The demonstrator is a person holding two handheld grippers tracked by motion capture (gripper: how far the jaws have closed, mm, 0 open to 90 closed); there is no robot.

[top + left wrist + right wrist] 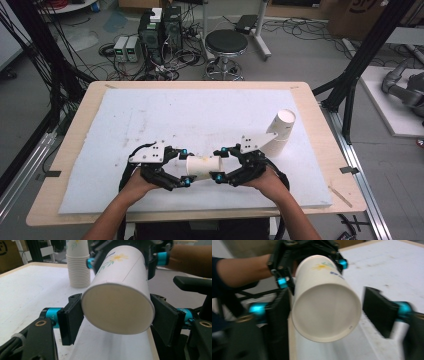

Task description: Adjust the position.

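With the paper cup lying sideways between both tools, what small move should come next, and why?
Probably draw the right tool back off the paper cup. In the right gripper view one of its pads stands clear of the cup wall, while in the left gripper view the left tool has both pads against the cup, so the left one seems to carry it.

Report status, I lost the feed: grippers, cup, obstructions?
Left gripper shut on paper cup. Right gripper open, one pad clear. Cup stack stands aside, nothing blocking.
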